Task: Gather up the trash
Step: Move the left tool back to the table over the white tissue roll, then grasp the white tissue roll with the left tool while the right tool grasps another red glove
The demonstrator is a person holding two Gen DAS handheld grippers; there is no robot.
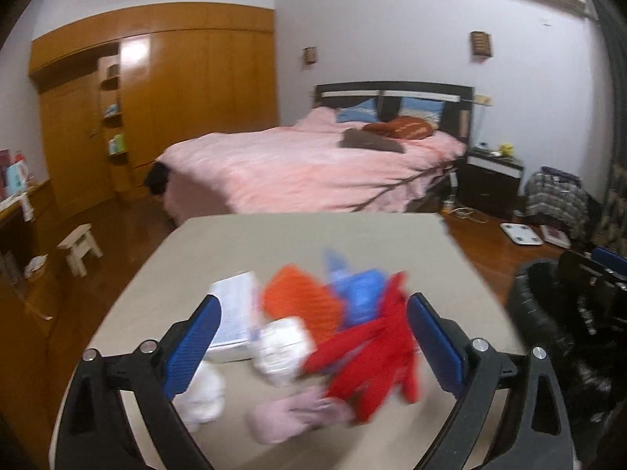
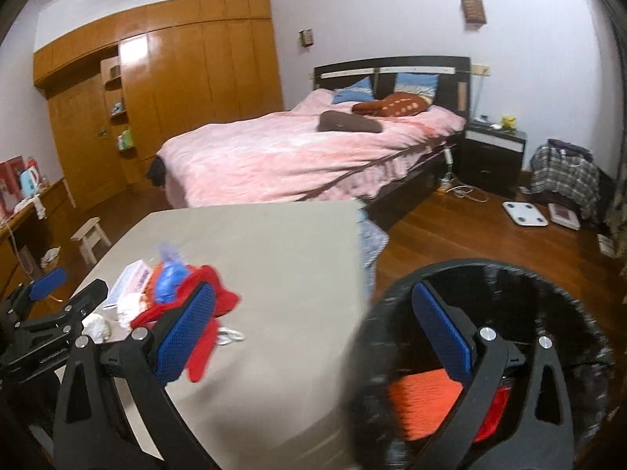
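Left wrist view first: the left claw [image 1: 313,337] stands wide apart and holds nothing, its blue pads either side of the blurred pile of trash on the beige worktop [image 1: 305,235]; left to right that pile is a white paper packet [image 1: 235,313], a crumpled white wrapper [image 1: 284,346], an orange wrapper [image 1: 299,303], a blue plastic bottle [image 1: 358,293] and a red glove [image 1: 376,360], with a pink scrap [image 1: 298,415] nearest the camera; the black bin [image 1: 556,333] sits off the worktop's right edge. The step in hand, I judge, is the next pick from the pile; to do it well, settle on one piece rather than the heap, bring both pads down so they straddle it, and close only once the picture steadies, since the blur suggests the claw is moving; the red glove is limp and overlaps its neighbours, so a pinch at its free edge should lift it clean; the white wrapper looks light and may slip from a shallow grip. The claw points forward and tilts down toward the worktop.

Right wrist view: the right claw [image 2: 313,340] is likewise spread and empty; its left pad stands in front of the red glove, its right pad over the mouth of the bin, where an orange piece [image 2: 423,399] and something red already lie; it tilts down, straddling the worktop's edge.
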